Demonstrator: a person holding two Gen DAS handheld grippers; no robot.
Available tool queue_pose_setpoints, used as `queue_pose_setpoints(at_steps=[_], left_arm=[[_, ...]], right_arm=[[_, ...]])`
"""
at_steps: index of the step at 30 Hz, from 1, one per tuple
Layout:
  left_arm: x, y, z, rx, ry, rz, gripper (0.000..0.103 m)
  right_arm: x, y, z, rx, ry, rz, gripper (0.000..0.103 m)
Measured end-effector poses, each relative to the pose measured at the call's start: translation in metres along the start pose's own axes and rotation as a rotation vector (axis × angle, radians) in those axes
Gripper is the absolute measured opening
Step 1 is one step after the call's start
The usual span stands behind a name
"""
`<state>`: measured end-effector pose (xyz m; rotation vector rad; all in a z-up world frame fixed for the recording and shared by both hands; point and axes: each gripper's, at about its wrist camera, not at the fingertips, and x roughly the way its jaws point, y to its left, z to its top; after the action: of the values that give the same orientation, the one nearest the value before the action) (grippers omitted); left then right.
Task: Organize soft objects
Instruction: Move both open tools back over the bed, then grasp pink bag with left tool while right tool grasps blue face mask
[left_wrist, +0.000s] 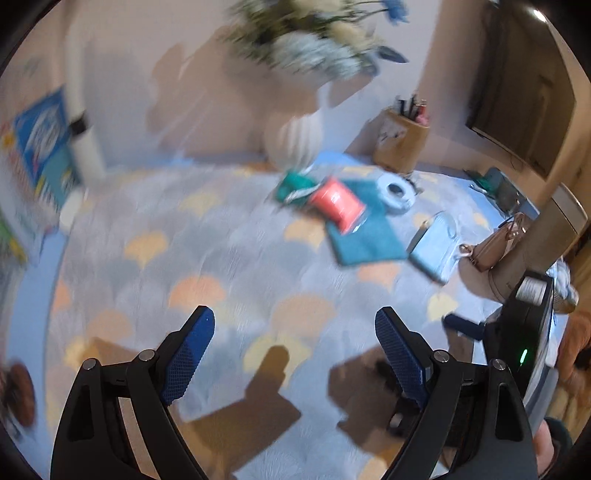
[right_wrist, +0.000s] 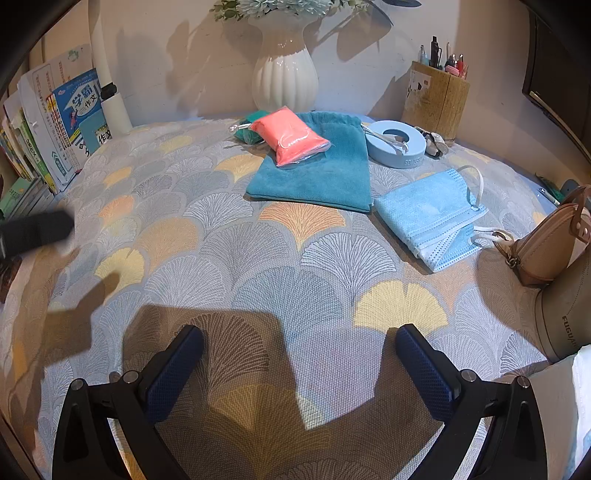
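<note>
Both my grippers are empty. My left gripper (left_wrist: 295, 347) stands with its jaws spread wide and nothing between the blue pads; its view is smeared. My right gripper (right_wrist: 299, 363) is likewise released, jaws apart over bare tablecloth (right_wrist: 229, 258), nothing held.

The soft items lie ahead of both tools, toward the upper centre and upper right of each frame. In the right wrist view the teal drawstring pouch (right_wrist: 314, 173) lies flat above centre, its long axis running from the gathered mouth at the top of the frame down toward me. The pink packet (right_wrist: 290, 138) rests on the pouch's upper left part, slanted from upper left to lower right. A green bundle (right_wrist: 247, 127) sits just behind the packet, partly hidden by it. The face masks (right_wrist: 432, 218) lie right of the pouch, apart from it, long axis slanting down to the right, ear loops on the right edge.

Judgement: from the right gripper the masks lie up and to the right with a clear lane, and the pouch almost straight ahead. In the left wrist view the same group sits in the upper right, the pink packet (left_wrist: 336, 203) well off to the right of my line. I judge the right hand nearer to the masks; the pouch group is fair for either hand.
</note>
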<state>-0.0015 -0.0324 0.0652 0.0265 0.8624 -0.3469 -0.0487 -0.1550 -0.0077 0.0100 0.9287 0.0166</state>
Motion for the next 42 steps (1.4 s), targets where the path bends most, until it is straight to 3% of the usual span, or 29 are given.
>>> queue_pose_setpoints(at_steps=[5,8,11,15,21,23,27,30,33,36,37,39,41,42], left_arm=[[0.020,-0.015,0.035,0.162,-0.034,0.051,0.088],[0.038,-0.001,0.054,0.142,-0.018,0.026,0.088],[0.058,0.010,0.071,0.096,-0.010,-0.021,0.084],[0.085,-0.011,0.076,0.176,0.007,-0.047,0.084],[0.117,-0.050,0.078,0.349,-0.011,-0.039,0.084],[0.121,-0.047,0.078,0.365,-0.009,-0.055,0.080],[0.125,-0.042,0.074,0.348,-0.018,-0.095,0.078],[0.133,-0.048,0.076,0.368,-0.023,-0.057,0.078],[0.144,-0.053,0.078,0.397,-0.012,-0.030,0.075],[0.151,-0.057,0.076,0.407,0.003,-0.027,0.055],[0.151,-0.058,0.075,0.412,-0.001,-0.017,0.052],[0.148,-0.059,0.074,0.416,-0.018,-0.012,0.050],[0.141,-0.058,0.072,0.422,-0.035,-0.003,0.049],[0.135,-0.057,0.071,0.421,-0.043,-0.004,0.049]], right_arm=[[0.001,-0.001,0.002,-0.004,0.013,0.009,0.103],[0.000,-0.004,0.004,-0.068,0.079,0.068,0.103],[-0.004,-0.010,-0.003,-0.083,0.066,0.093,0.103],[-0.012,-0.008,-0.014,-0.082,0.084,0.077,0.103],[-0.026,-0.049,0.006,0.170,0.036,0.028,0.103],[-0.024,-0.066,0.020,0.269,0.034,-0.007,0.102],[-0.010,-0.094,0.042,0.456,0.012,0.028,0.102],[0.010,-0.098,0.056,0.529,0.030,-0.017,0.100],[0.028,-0.104,0.061,0.560,0.039,-0.037,0.090],[0.029,-0.103,0.065,0.537,0.017,-0.068,0.087],[0.031,-0.102,0.065,0.524,0.017,-0.080,0.082],[0.035,-0.095,0.067,0.474,0.013,-0.122,0.070],[0.036,-0.088,0.068,0.403,0.002,-0.165,0.045],[0.036,-0.088,0.066,0.382,-0.002,-0.177,0.043]])
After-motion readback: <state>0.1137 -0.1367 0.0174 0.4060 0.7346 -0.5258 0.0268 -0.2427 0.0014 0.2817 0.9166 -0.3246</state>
